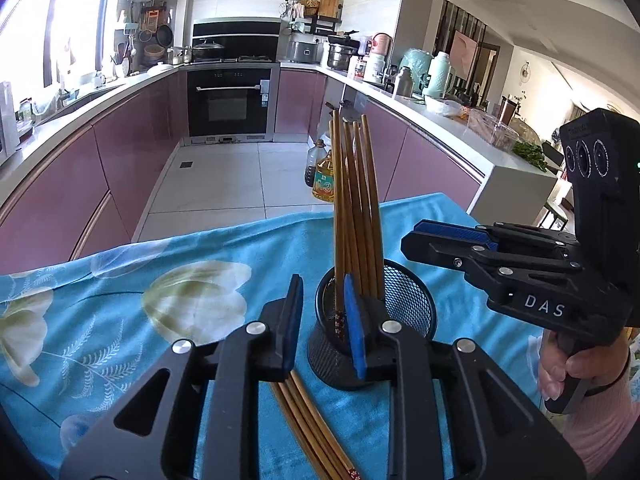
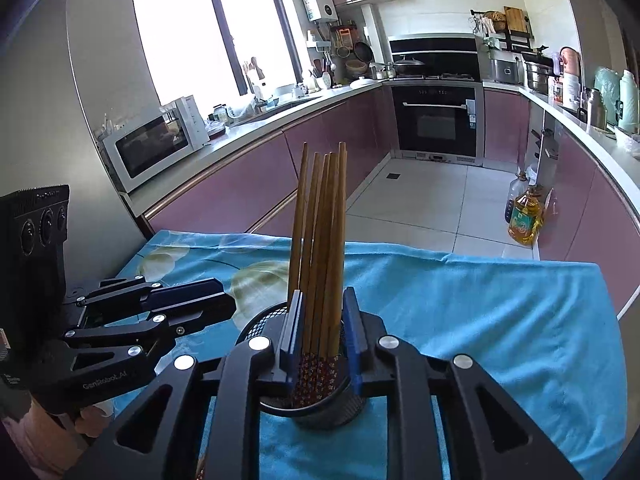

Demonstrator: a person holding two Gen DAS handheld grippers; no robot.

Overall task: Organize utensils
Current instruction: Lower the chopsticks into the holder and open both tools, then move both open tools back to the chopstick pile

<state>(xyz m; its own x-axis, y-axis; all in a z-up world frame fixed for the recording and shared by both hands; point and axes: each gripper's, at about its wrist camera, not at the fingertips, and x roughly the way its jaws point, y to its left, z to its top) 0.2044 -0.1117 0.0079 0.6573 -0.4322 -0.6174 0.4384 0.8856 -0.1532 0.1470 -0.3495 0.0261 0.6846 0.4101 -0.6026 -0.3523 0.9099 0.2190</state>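
Kitchen with pink cabinets; blue floral cloth (image 1: 120, 280) on the table, utensil sorting under way.

Left to right: left gripper (image 1: 322, 320) hangs low over the cloth, jaws a little apart, nothing between the pads; loose chopsticks (image 1: 308, 420) lie on the cloth beneath it. Just beside stands the black mesh holder (image 1: 404, 300). Right gripper (image 2: 322, 328) straddles the standing chopsticks (image 2: 324, 232) in that holder, jaws slightly parted, pads seemingly clear of them. Judged step: one bundle deposited. Next move likely calls for pinching the lying sticks together without tipping the holder.
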